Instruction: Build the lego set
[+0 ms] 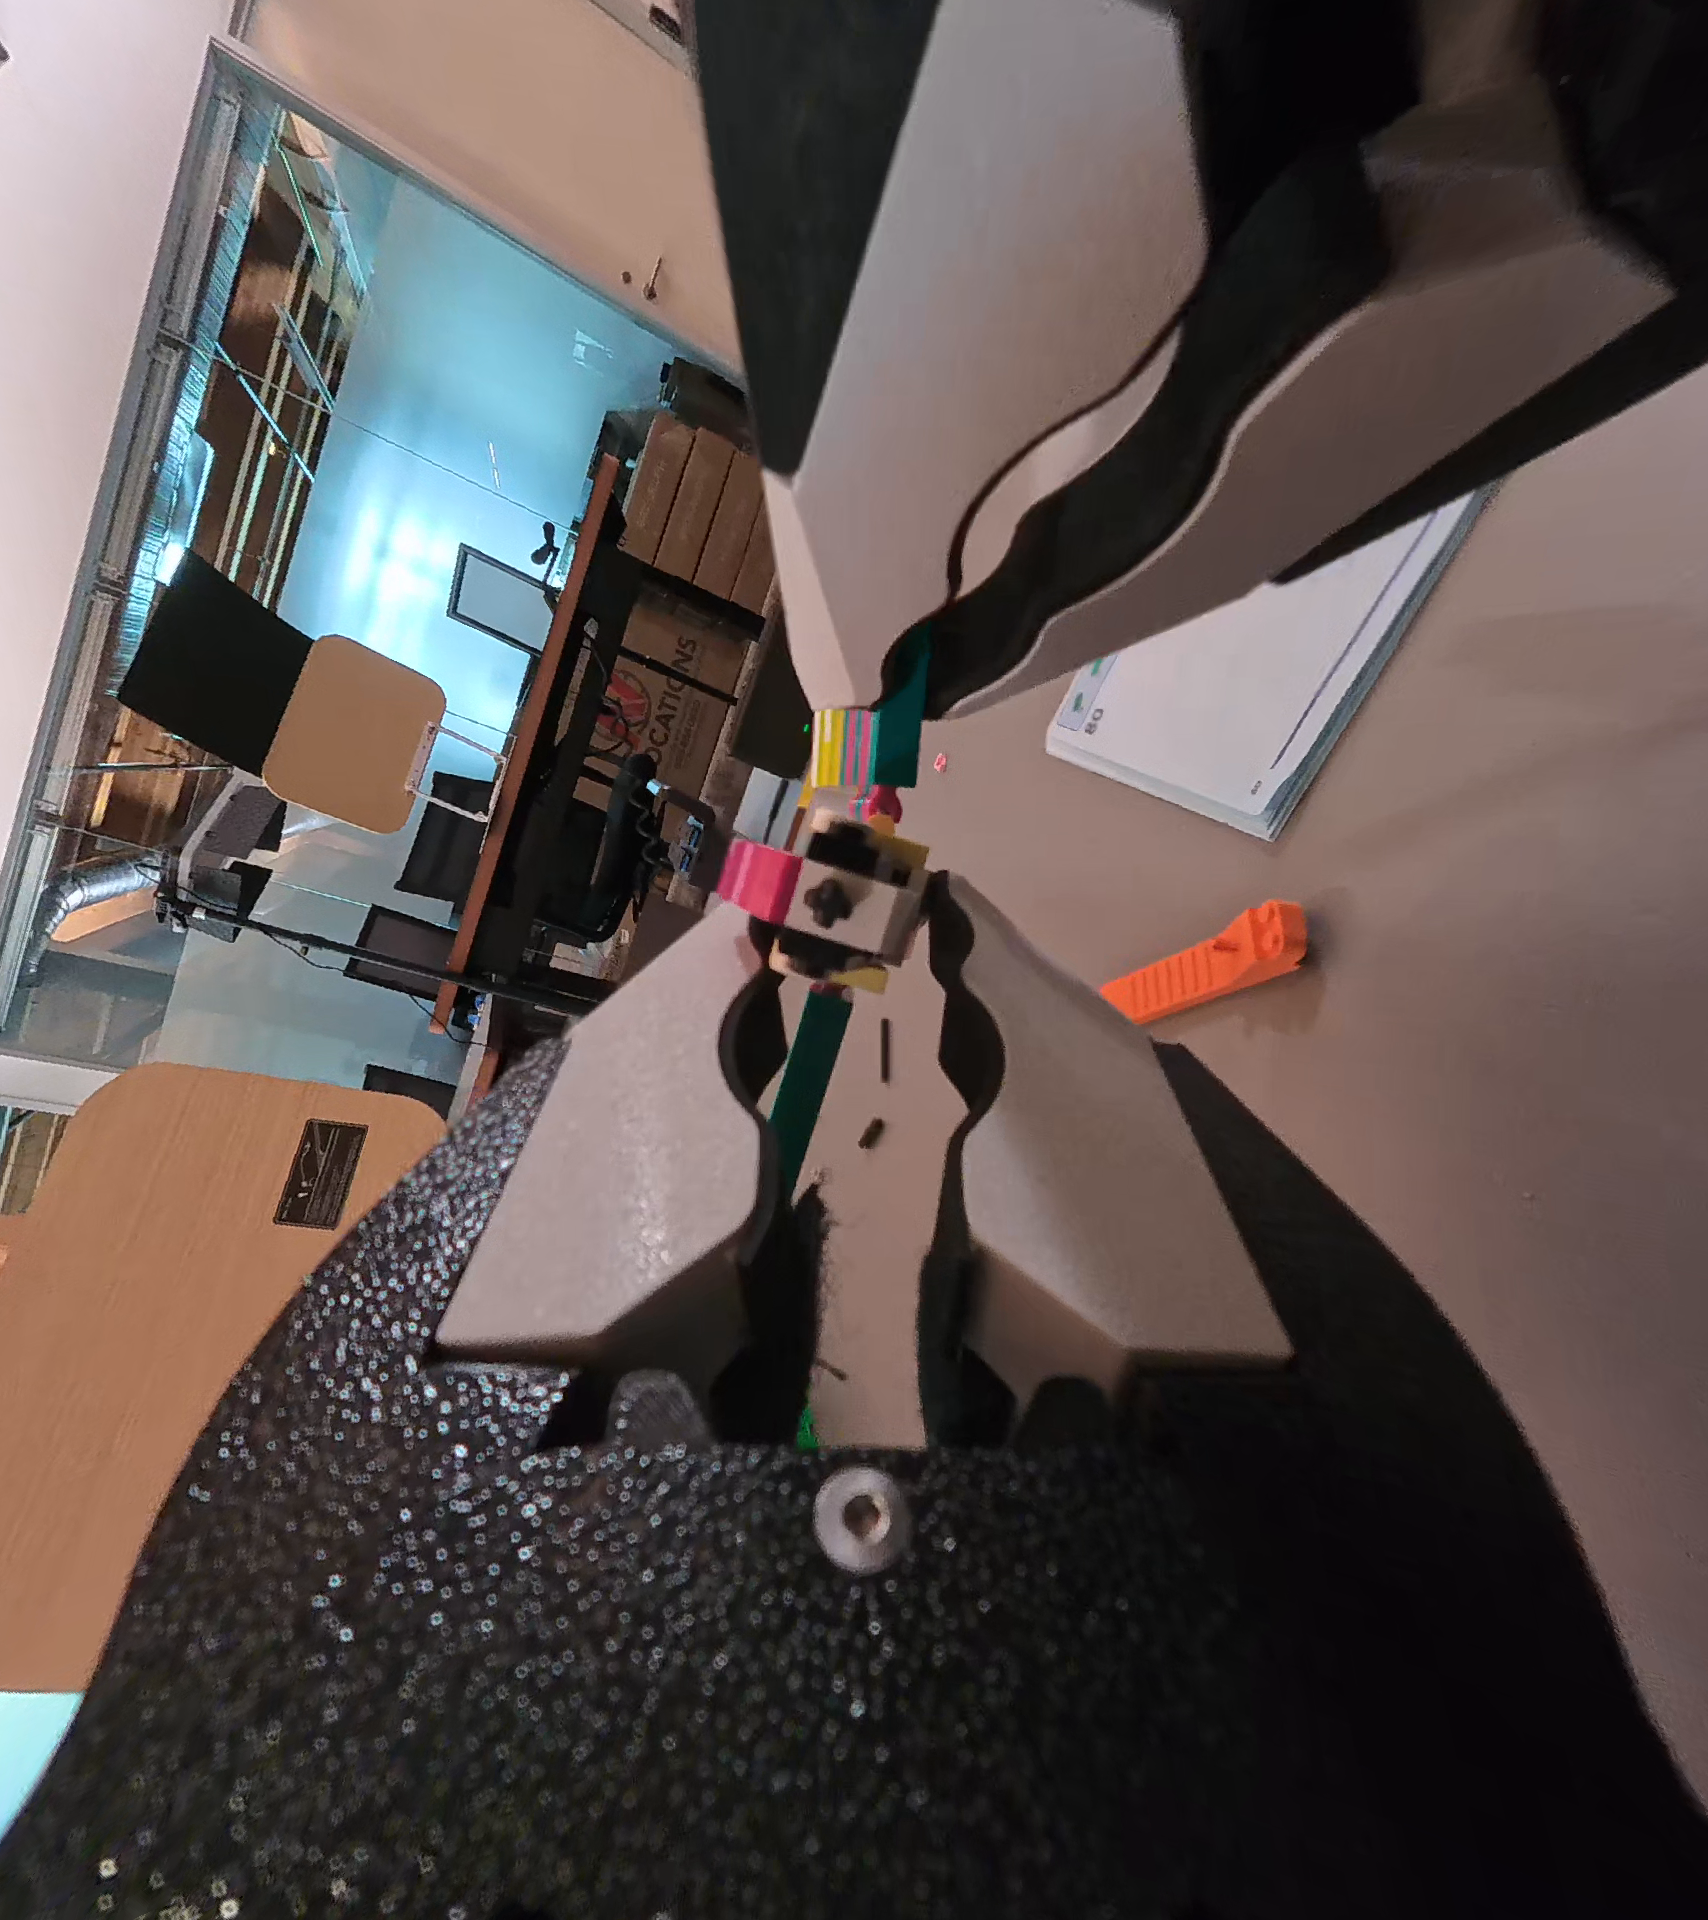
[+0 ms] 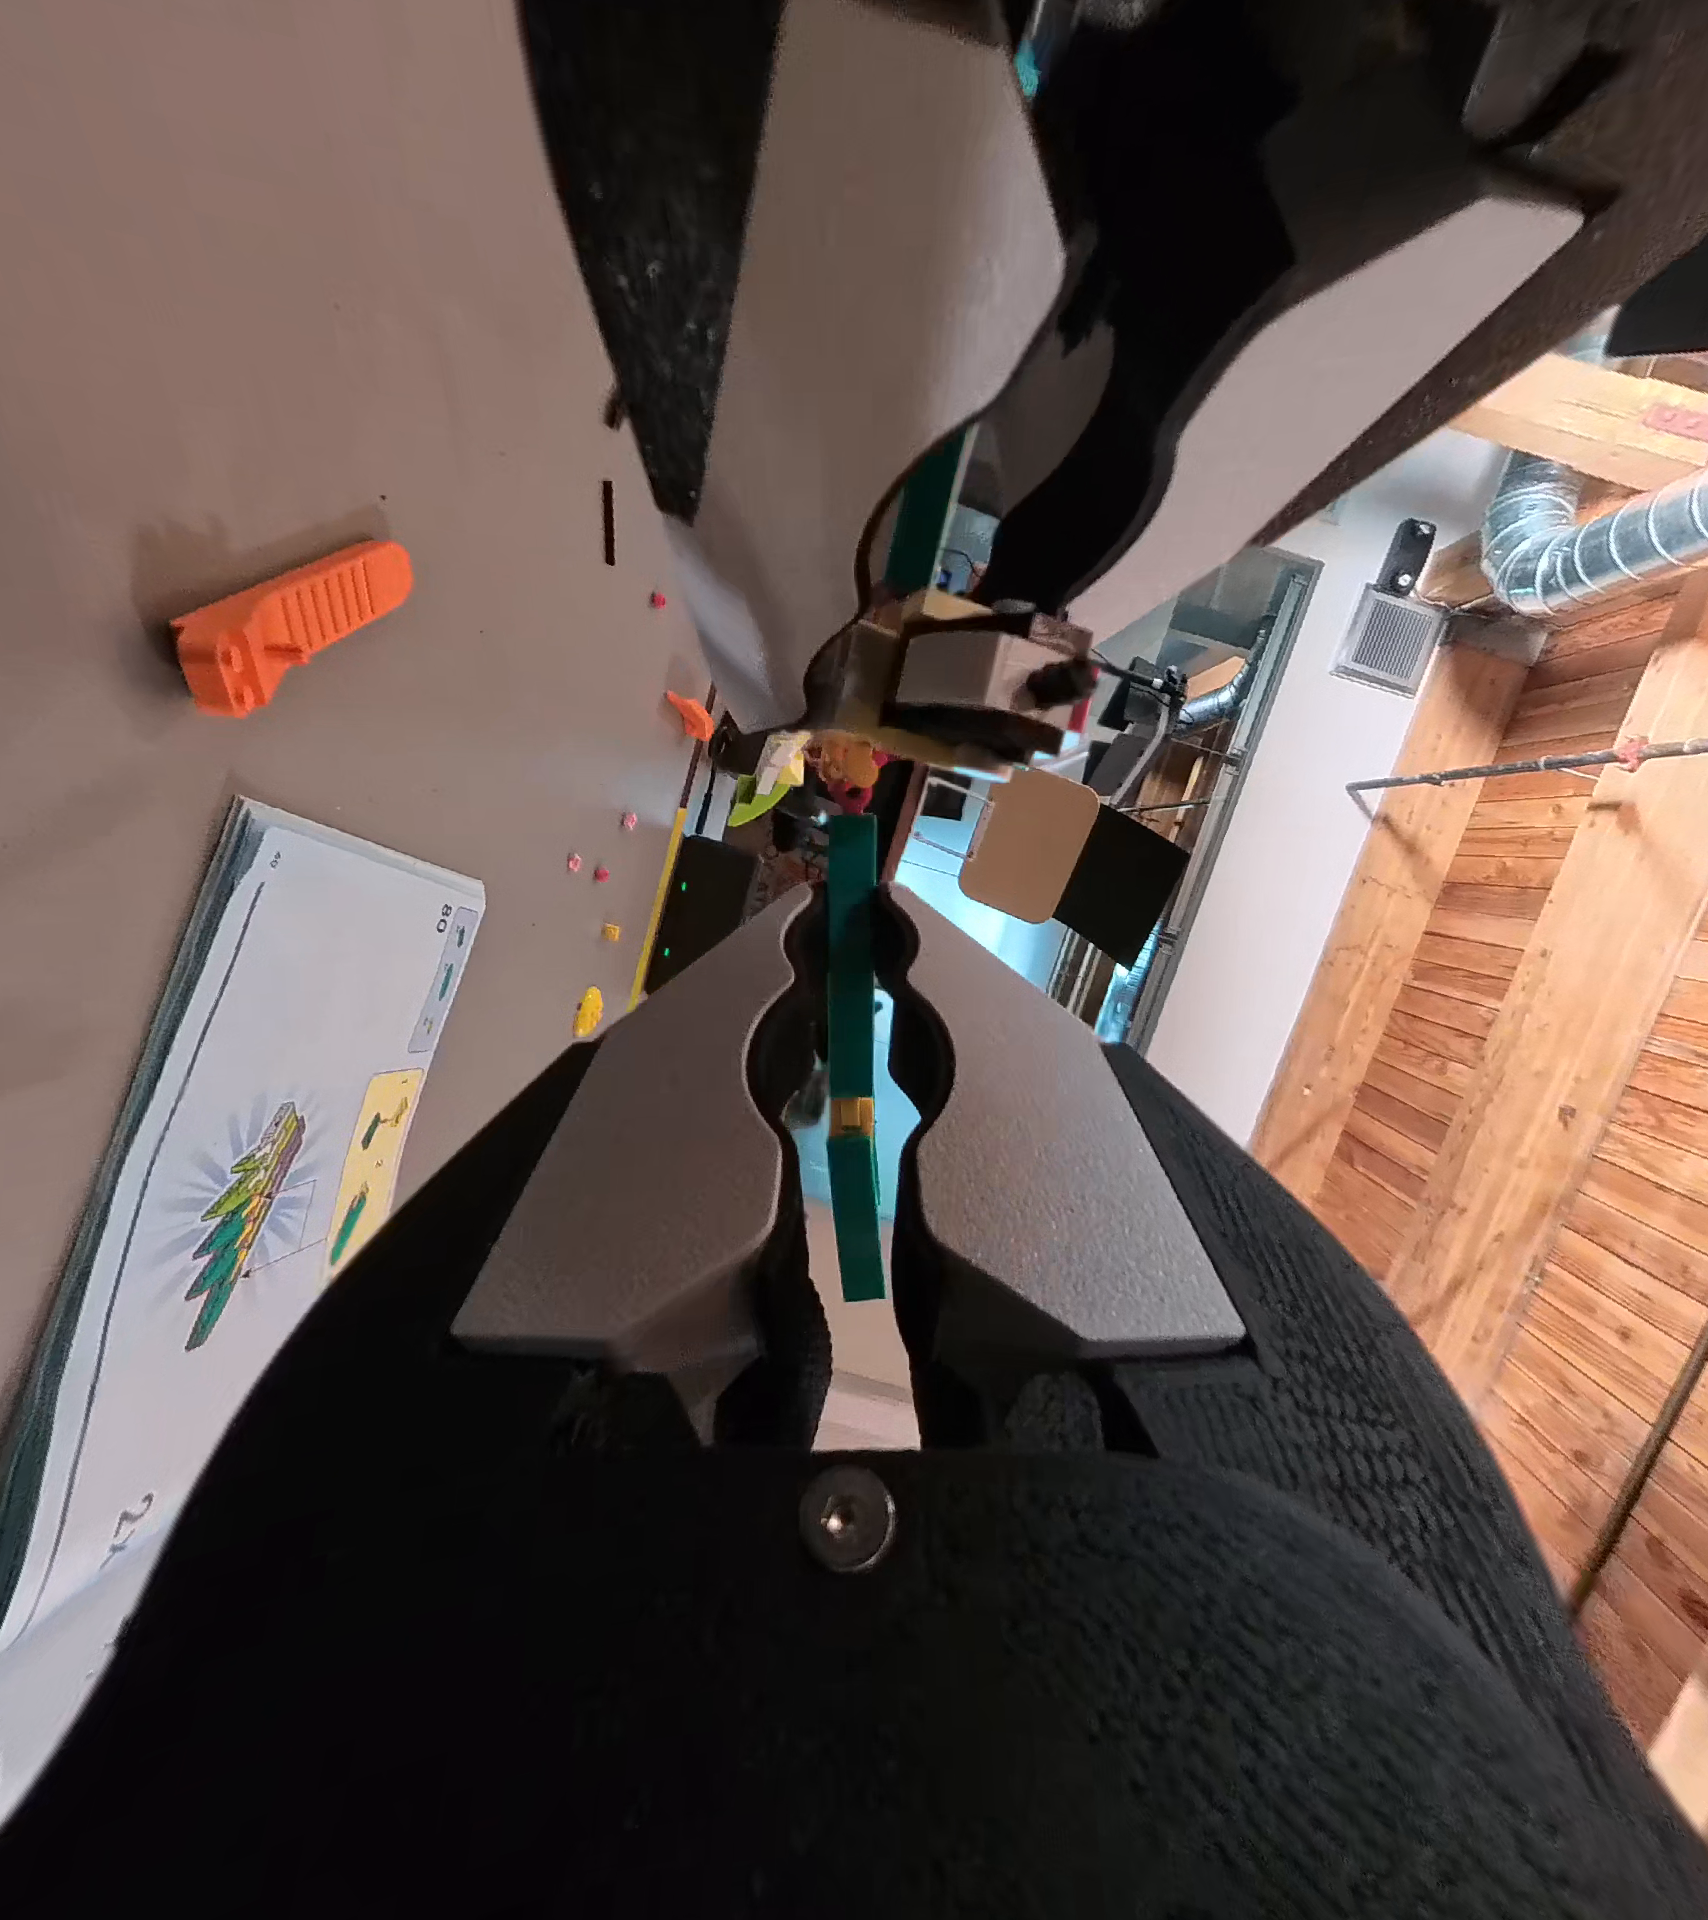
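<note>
My left gripper [image 1: 845,925] pinches the grey block of the lego model [image 1: 855,899], held above the table [image 1: 1452,1091]. My right gripper [image 2: 855,904] pinches its green wing [image 2: 855,1039]. It seems light, stiff but fragile at joints; I should grip the solid bricks.

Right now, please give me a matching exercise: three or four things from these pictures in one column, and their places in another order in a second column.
Things:
1. orange brick separator
2. instruction booklet
3. green plate
4. grey block assembly

Places:
A. between the right gripper fingers
B. at the left gripper tips
C. lying open on the table
D. alone on the table, beside the booklet

Pairs: 1-D, 2-C, 3-A, 4-B
</note>
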`<state>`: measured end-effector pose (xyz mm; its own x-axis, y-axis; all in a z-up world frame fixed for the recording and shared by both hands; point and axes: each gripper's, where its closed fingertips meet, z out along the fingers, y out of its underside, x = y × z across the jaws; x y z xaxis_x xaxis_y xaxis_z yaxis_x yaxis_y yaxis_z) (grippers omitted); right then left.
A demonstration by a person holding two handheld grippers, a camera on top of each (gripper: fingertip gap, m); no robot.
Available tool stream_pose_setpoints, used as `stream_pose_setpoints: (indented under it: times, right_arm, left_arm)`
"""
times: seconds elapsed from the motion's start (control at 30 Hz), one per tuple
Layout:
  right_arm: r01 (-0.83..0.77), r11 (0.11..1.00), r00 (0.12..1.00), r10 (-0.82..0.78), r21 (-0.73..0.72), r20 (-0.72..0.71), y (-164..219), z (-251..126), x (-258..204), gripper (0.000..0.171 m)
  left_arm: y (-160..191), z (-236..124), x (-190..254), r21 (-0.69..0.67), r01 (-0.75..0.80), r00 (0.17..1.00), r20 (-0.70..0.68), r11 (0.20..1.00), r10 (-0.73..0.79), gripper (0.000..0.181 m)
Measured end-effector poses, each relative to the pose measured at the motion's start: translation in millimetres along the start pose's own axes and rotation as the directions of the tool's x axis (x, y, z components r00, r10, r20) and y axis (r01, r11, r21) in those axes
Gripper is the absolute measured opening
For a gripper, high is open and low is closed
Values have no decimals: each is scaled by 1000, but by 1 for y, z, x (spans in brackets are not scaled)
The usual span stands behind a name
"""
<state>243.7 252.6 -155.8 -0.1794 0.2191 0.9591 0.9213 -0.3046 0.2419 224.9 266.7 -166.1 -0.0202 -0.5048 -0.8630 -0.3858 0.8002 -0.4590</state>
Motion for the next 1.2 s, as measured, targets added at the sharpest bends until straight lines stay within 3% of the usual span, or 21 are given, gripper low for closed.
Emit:
stream_pose_setpoints:
  times: [1.03, 1.2]
  right_arm:
    - [-35, 996, 998, 39, -80, 57, -1, 13, -26, 5]
    - [16, 998, 996, -10, -68, 85, -3, 16, -34, 5]
  left_arm:
    - [12, 15, 19, -43, -51, 998, -27, 998, 49, 22]
    - [15, 17, 28, -43, -67, 996, -53, 997, 65, 22]
